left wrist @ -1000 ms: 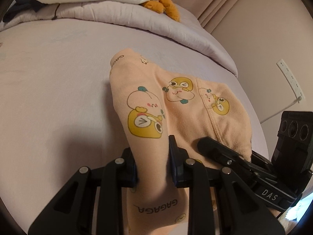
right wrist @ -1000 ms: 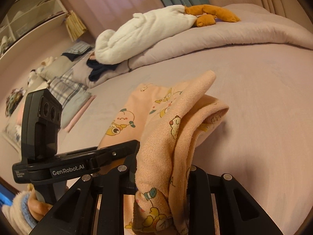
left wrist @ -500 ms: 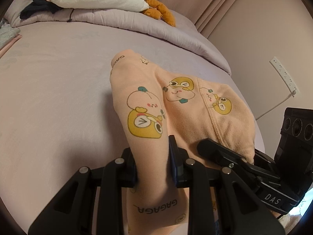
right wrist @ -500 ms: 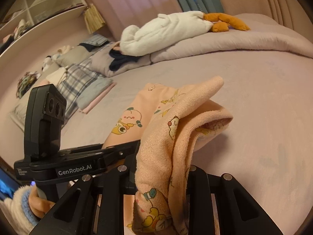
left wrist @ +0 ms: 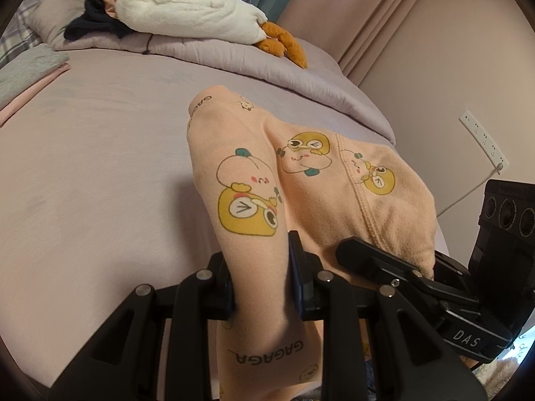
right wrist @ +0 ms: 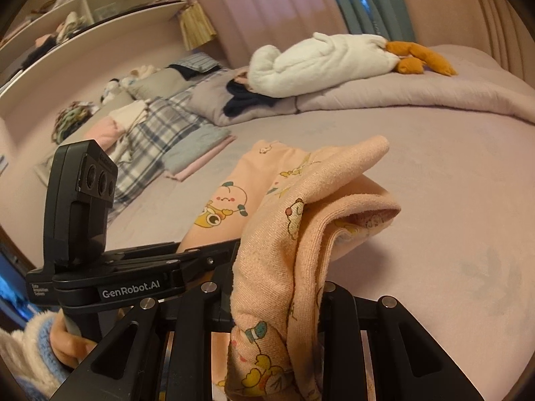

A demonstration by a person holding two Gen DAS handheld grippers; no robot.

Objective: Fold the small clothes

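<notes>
A small peach garment [left wrist: 301, 180] printed with yellow cartoon figures is held up off the lilac bed [left wrist: 83, 173] between both grippers. My left gripper [left wrist: 260, 267] is shut on one bunched edge of it, the cloth pinched between the pads. My right gripper [right wrist: 277, 287] is shut on the other edge, where the folded peach garment [right wrist: 301, 220] drapes over the fingers. Each gripper shows in the other's view: the right gripper [left wrist: 418, 277] at lower right, the left gripper [right wrist: 133, 277] at lower left, held by a hand [right wrist: 67, 344] in a fleecy sleeve.
A white plush toy [left wrist: 187, 10] with orange feet lies on the rolled lilac quilt [left wrist: 267, 67] at the bed's far end. Folded clothes [right wrist: 197, 147] and plaid bedding [right wrist: 150, 140] sit at the left side. A wall socket strip [left wrist: 481, 140] and cable are on the right wall.
Both grippers moved together with the garment, rising a little. More of the plush toy, the folded clothes and the shelves came into view. Both grips stayed the same.
</notes>
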